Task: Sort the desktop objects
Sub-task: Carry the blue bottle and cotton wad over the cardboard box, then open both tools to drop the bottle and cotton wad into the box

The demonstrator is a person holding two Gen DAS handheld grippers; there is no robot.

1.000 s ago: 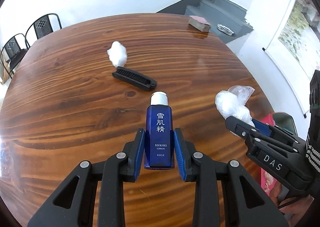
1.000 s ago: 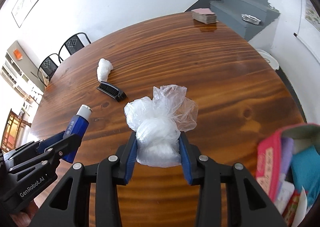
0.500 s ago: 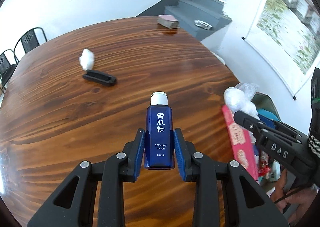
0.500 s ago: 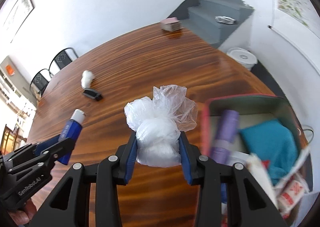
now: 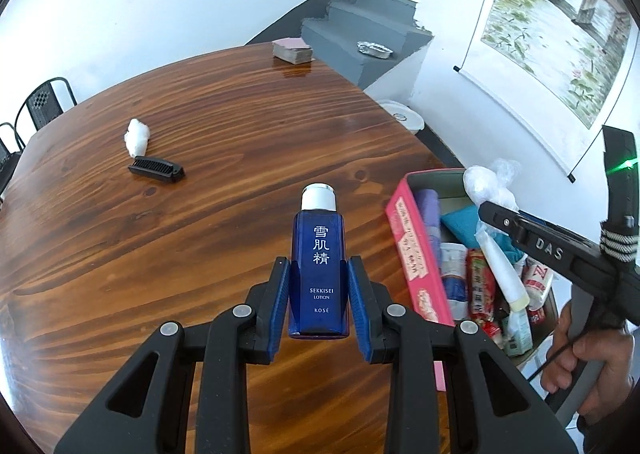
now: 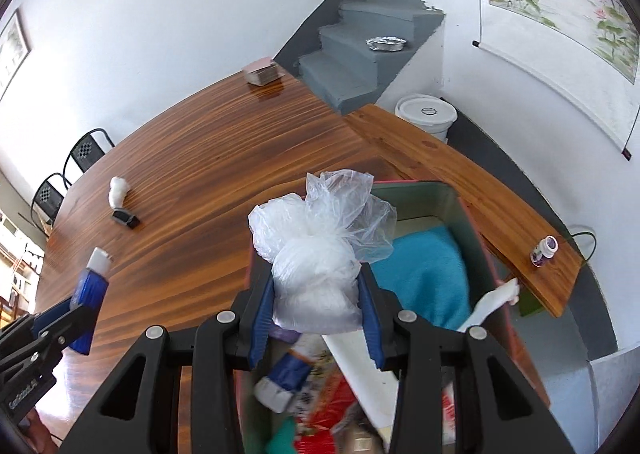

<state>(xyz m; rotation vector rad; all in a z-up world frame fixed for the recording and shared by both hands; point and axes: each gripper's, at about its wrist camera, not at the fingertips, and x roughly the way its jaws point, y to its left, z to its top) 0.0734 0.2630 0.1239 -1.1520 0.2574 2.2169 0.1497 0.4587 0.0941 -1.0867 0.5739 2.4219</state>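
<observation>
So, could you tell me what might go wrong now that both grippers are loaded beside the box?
1. The right gripper squeezes only the lower part of the plastic bag; released here, it could land on the heaped tubes and packets in the pink box and roll out.
2. The lotion bottle is clamped near its base by the left gripper, so tilting might make it slip.

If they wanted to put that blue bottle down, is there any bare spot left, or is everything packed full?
Bare wood spreads between the black comb and the pink box, under the blue bottle, and again from the comb to the card stack. The box is crowded with tubes, packets and a teal cloth.
</observation>
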